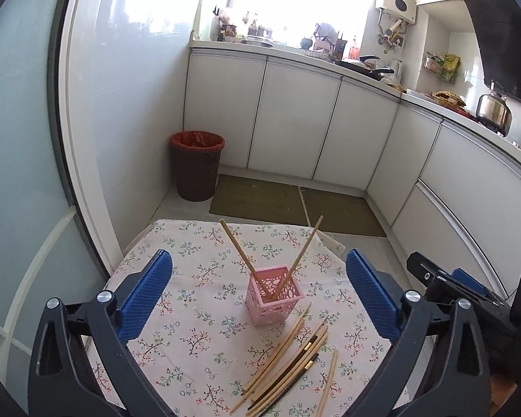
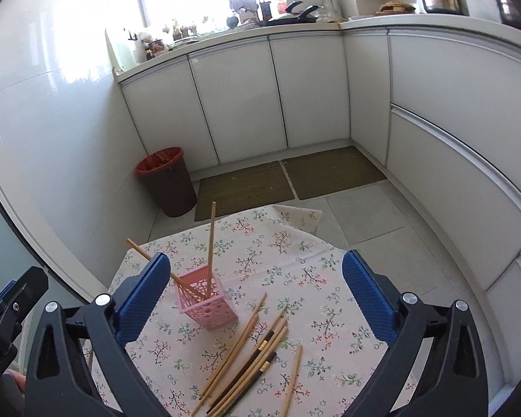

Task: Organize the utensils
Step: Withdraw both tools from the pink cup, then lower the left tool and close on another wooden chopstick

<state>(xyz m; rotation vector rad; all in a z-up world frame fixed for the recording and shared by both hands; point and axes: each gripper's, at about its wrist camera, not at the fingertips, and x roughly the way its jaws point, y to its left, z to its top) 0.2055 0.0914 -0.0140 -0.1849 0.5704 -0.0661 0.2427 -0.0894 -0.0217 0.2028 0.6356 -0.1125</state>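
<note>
A pink perforated holder (image 1: 273,294) (image 2: 207,302) stands on a small table with a floral cloth (image 1: 198,264) (image 2: 295,260). Two wooden chopsticks (image 1: 241,255) (image 2: 211,243) lean apart inside it. Several loose chopsticks (image 1: 288,361) (image 2: 250,358), wooden and dark, lie in a pile in front of the holder. My left gripper (image 1: 258,295) is open, wide around the holder without touching it. My right gripper (image 2: 255,299) is open above the pile, with the holder by its left finger. Part of the right gripper (image 1: 444,285) shows at the right in the left wrist view.
A dark bin with a red liner (image 1: 196,165) (image 2: 166,180) stands on the floor by the wall. Two brown mats (image 1: 260,201) (image 2: 288,180) lie before white cabinets (image 1: 295,121) (image 2: 243,97). The counter above carries pans, a kettle and jars.
</note>
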